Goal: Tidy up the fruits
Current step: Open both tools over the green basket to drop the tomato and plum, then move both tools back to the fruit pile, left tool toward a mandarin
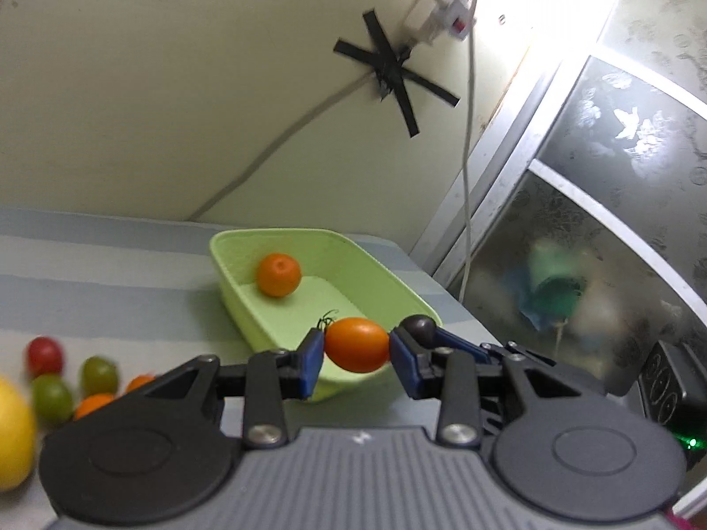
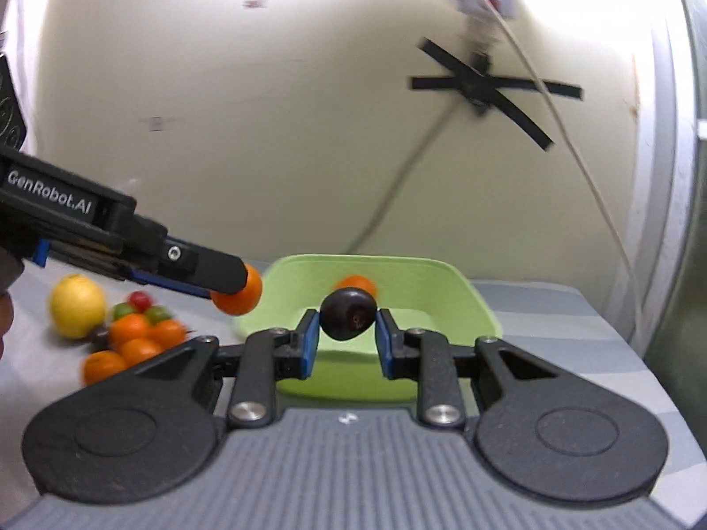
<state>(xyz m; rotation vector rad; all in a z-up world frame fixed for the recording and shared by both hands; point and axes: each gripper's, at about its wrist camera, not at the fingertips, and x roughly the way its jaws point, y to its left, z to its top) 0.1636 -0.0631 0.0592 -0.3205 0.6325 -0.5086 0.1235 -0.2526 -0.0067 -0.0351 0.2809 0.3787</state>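
Lying at the left of the table (image 2: 552, 309), a heap of small fruits (image 2: 132, 340) waits beside a lemon (image 2: 77, 311). Left tongs (image 1: 357, 351) clench an orange tomato (image 1: 357, 344); right tongs (image 2: 347, 338) grasp a dark plum (image 2: 348, 320), both over the green tub (image 1: 309, 243) holding one orange (image 1: 279, 274).

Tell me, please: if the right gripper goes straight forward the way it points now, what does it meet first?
Probably the green tray. The right gripper, shut on a dark fruit, points over the near rim, so it may meet the small orange inside or the far wall; depth is unclear.
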